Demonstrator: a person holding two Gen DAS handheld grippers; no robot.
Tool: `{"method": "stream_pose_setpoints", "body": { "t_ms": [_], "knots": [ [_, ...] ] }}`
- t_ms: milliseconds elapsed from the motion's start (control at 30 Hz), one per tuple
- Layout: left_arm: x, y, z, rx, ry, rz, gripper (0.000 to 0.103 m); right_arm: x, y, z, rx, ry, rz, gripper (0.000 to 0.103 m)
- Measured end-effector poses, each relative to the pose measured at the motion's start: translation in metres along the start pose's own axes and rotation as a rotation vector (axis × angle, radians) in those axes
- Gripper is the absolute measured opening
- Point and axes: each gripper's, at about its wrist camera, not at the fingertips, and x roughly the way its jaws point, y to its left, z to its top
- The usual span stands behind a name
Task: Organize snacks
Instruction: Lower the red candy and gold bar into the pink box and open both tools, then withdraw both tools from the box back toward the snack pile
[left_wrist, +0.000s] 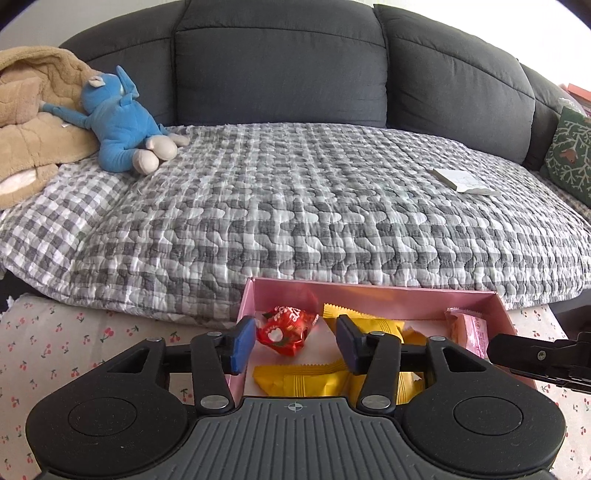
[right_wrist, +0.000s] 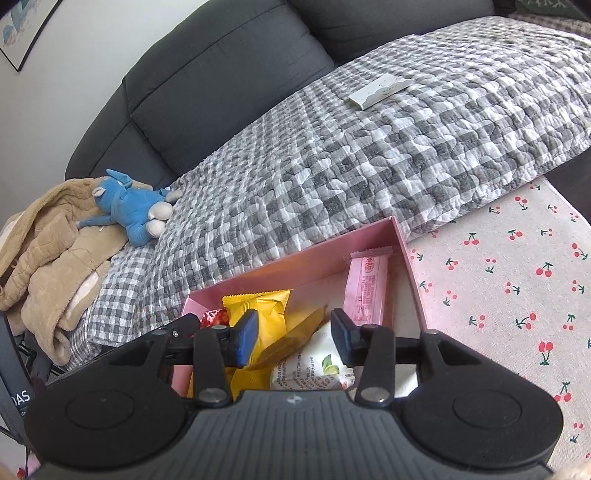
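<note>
A pink box (left_wrist: 369, 291) (right_wrist: 280, 266) stands on the cherry-print cloth and holds snacks. My left gripper (left_wrist: 295, 341) is open over its left end, with a red packet (left_wrist: 286, 328) (right_wrist: 214, 317) lying loose between the fingers. Yellow packets (left_wrist: 306, 380) (right_wrist: 266, 306) lie in the middle of the box. A pink bar (left_wrist: 467, 332) (right_wrist: 365, 291) lies at the right end. My right gripper (right_wrist: 293, 334) is open and empty above the yellow packets and a white-green packet (right_wrist: 314, 369). The right gripper also shows in the left wrist view (left_wrist: 543, 356) at the right edge.
A dark sofa (left_wrist: 280, 66) with a grey checked quilt (left_wrist: 295, 206) is right behind the box. A blue plush toy (left_wrist: 118, 122) and a beige blanket (left_wrist: 33, 122) lie at its left, a white flat box (left_wrist: 465, 181) at its right. The cherry-print cloth (right_wrist: 517, 288) extends to the right.
</note>
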Motion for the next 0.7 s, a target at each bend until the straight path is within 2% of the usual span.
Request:
{"method": "stream_pose_setpoints", "body": {
  "t_ms": [200,533,700],
  "knots": [
    [-0.016,0.002,-0.007,0.001,-0.003,-0.006,0.067,-0.014,0.004,-0.006,-0.034,-0.004,-0.017,0.054],
    [-0.056,0.013,-0.026,0.008,-0.016,-0.023,0.079,-0.047,0.018,-0.024,-0.113,-0.008,-0.049,0.065],
    [-0.074,0.021,-0.042,0.051,-0.019,-0.008,0.082,-0.059,0.027,-0.035,-0.175,-0.008,-0.073,0.068]
  ]
}}
